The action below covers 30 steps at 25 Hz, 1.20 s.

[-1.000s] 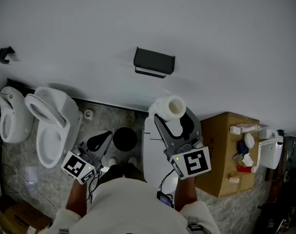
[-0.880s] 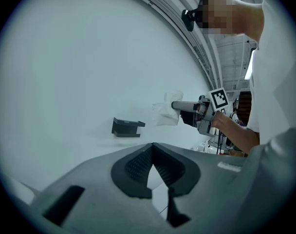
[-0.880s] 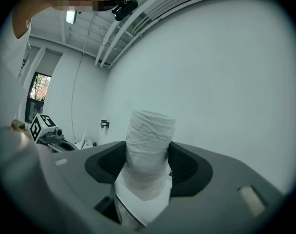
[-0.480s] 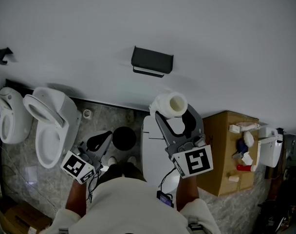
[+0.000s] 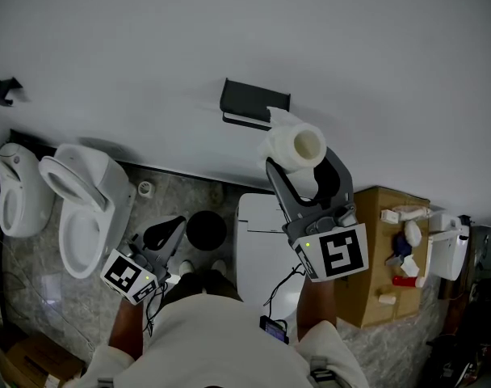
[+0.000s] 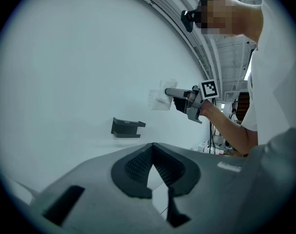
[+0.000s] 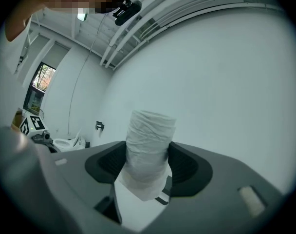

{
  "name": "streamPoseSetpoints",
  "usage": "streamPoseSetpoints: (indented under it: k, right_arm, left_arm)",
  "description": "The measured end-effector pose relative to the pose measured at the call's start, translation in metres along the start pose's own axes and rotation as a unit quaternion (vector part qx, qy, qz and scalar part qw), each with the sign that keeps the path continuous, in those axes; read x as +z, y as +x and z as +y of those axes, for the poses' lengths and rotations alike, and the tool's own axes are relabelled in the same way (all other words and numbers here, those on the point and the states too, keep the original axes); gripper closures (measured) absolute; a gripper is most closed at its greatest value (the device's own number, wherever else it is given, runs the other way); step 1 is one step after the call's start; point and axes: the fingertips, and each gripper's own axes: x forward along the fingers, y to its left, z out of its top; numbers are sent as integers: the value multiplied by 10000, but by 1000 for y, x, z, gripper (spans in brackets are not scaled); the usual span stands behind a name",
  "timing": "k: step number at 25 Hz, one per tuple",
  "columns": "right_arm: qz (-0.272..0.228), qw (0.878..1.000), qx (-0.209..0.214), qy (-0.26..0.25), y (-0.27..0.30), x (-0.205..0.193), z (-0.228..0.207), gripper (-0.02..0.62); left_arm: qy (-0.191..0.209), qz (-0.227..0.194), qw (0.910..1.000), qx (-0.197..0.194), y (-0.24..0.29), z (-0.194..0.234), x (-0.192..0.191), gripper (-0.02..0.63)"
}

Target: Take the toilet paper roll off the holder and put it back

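The white toilet paper roll (image 5: 298,145) is clamped between the jaws of my right gripper (image 5: 304,166), raised against the white wall. Its loose sheet hangs just right of the black wall holder (image 5: 255,100), whose bar is bare. In the right gripper view the roll (image 7: 149,140) stands upright between the two dark pads (image 7: 109,162), with a paper tail drooping below. My left gripper (image 5: 166,231) hangs low at the left, shut with nothing in it. From the left gripper view the holder (image 6: 126,127) is ahead, and the roll (image 6: 160,96) is up to its right.
Two white toilets (image 5: 88,204) (image 5: 19,192) stand at the left. A closed white toilet lid (image 5: 262,241) lies below the right gripper, next to a round black bin (image 5: 207,229). A cardboard box (image 5: 375,257) with small items stands at the right. A black hook (image 5: 7,90) is on the wall.
My right gripper has lifted the roll up and slightly right, from above the toilet lid to the holder's height. The left gripper has stayed put.
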Motion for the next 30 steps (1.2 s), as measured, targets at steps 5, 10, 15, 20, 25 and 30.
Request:
streamPoseSetpoints:
  k: [5, 10, 15, 20, 25, 30]
  right_arm:
    - [66, 9999, 32, -123, 32, 1, -12, 311]
    - [161, 9999, 22, -36, 63, -10, -22, 311]
    - [307, 9995, -111, -1, 96, -27, -38, 311]
    - [625, 9978, -226, 80, 128, -55, -54, 311]
    - [876, 9956, -315, 84, 146, -79, -59, 311]
    - [1170, 9917, -473, 266, 164, -110, -71, 311]
  left_arm:
    - [-10, 7, 10000, 64, -2, 5, 1, 601]
    - [-23, 18, 9999, 168, -4, 14, 1, 601]
    - [-31, 33, 9996, 286, -9, 22, 0, 601]
    - [-29, 57, 9995, 320, -9, 27, 0, 603]
    - [-10, 81, 9992, 391, -13, 32, 0, 601]
    - [-5, 107, 9991, 415, -13, 32, -1, 601]
